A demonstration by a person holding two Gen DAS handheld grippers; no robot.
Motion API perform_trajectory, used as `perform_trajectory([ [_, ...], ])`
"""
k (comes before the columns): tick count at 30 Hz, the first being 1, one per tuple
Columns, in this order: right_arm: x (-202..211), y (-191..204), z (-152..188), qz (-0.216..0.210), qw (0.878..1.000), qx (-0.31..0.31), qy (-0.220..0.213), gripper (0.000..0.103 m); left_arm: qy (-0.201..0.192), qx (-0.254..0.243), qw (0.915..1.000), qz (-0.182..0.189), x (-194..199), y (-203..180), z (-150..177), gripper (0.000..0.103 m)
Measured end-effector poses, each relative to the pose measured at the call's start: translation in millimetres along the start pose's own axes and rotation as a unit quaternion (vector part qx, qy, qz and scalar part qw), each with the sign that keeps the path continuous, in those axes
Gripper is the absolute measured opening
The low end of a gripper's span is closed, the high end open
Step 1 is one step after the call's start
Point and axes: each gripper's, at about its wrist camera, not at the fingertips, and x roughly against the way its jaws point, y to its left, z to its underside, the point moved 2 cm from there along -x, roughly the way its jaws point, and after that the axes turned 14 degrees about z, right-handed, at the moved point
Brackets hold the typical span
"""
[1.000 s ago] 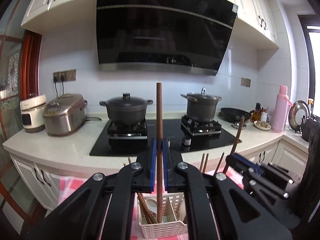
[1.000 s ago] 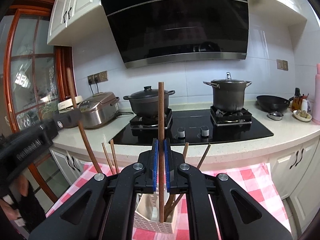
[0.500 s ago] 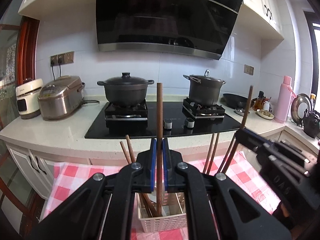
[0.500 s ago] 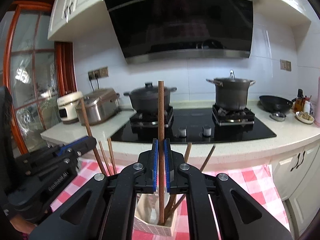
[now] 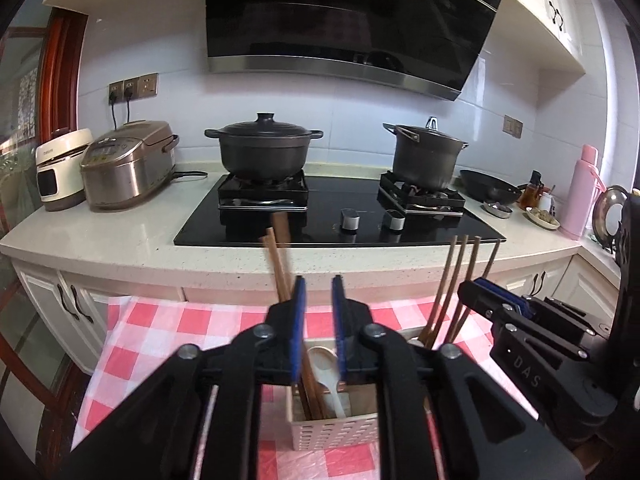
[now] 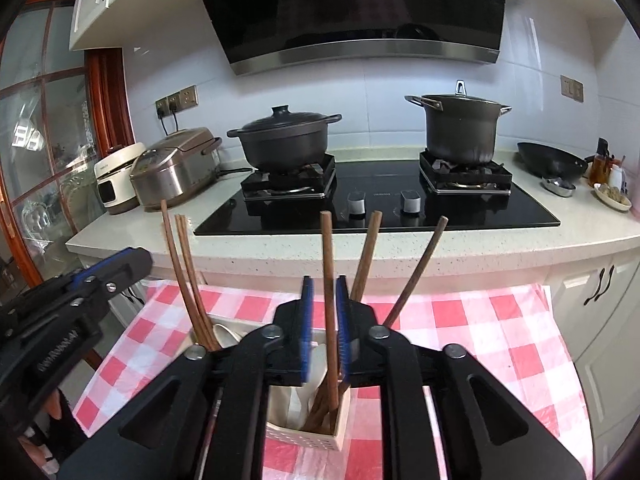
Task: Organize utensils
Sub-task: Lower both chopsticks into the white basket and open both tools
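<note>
Over checked cloth (image 5: 152, 332), both tilt down: left gripper (image 5: 318, 320) and right gripper (image 6: 324, 320) just opened, releasing chopsticks (image 6: 329, 300) into the basket (image 6: 308, 436).

Black range hood (image 5: 352, 20) on the tiled wall above a black glass hob (image 5: 340, 216). Lidded casserole pot (image 5: 264, 148) on the left burner, taller stockpot (image 5: 426, 152) on the right. Two rice cookers, steel (image 5: 128, 164) and white (image 5: 60, 168), stand side by side at the bench's (image 5: 100, 240) left end. Wok (image 5: 490, 188) and pink flask (image 5: 582, 192) to the right. Red-checked cloth (image 5: 160, 328) in front.
</note>
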Motion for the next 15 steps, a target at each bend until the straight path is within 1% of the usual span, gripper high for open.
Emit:
perform_trajectory([
  [1, -0.5, -2.1, -0.3, -0.001, 1.000, -0.003, 0.000, 0.028, -0.001, -0.001, 1.0000, -0.003, 1.4, 1.3, 1.2, 0.020],
  [2, 0.6, -4.0, 0.2, -0.002, 1.000, -0.007, -0.001, 0.029, -0.002, -0.002, 1.0000, -0.005, 3.1, 2.0, 2.1, 0.024],
  [4, 5.3, -8.2, 2.3, -0.002, 1.000, -0.015, -0.004, 0.029, -0.009, -0.001, 0.9999, -0.012, 10.1, 4.6, 5.2, 0.037],
  [5, 8.9, -10.2, 3.6, -0.002, 1.000, -0.018, -0.006, 0.029, -0.014, 0.000, 0.9998, -0.015, 13.3, 5.5, 6.2, 0.051],
  [6, 13.4, -11.8, 4.9, -0.002, 1.000, -0.020, -0.009, 0.029, -0.021, 0.001, 0.9996, -0.020, 17.9, 6.6, 7.4, 0.061],
  [7, 17.6, -12.9, 5.2, -0.001, 1.000, -0.020, -0.013, 0.031, -0.030, 0.002, 0.9992, -0.027, 24.2, 8.3, 9.2, 0.064],
  [8, 23.0, -14.0, 6.2, 0.000, 1.000, -0.020, -0.018, 0.038, -0.034, 0.001, 0.9989, -0.031, 29.3, 9.2, 10.7, 0.068],
  [9, 31.2, -15.4, 7.9, 0.001, 0.999, -0.019, -0.026, 0.042, -0.036, 0.001, 0.9988, -0.034, 33.1, 9.9, 11.2, 0.075],
  [10, 38.0, -16.7, 8.8, 0.000, 0.999, -0.020, -0.033, 0.050, -0.041, 0.000, 0.9984, -0.038, 39.7, 11.1, 12.9, 0.079],
  [11, 45.0, -17.6, 9.9, -0.001, 0.999, -0.020, -0.040, 0.054, -0.045, 0.000, 0.9981, -0.041, 44.2, 11.5, 13.3, 0.087],
  [12, 52.7, -18.5, 11.6, -0.001, 0.999, -0.020, -0.046, 0.055, -0.053, 0.000, 0.9975, -0.046, 51.8, 12.1, 15.0, 0.093],
  [14, 70.2, -20.7, 17.7, -0.001, 0.998, -0.020, -0.060, 0.064, -0.065, -0.001, 0.9965, -0.053, 65.8, 11.3, 18.7, 0.098],
  [15, 79.3, -22.0, 22.6, -0.002, 0.998, -0.021, -0.065, 0.066, -0.068, -0.003, 0.9963, -0.054, 72.9, 10.6, 21.7, 0.098],
])
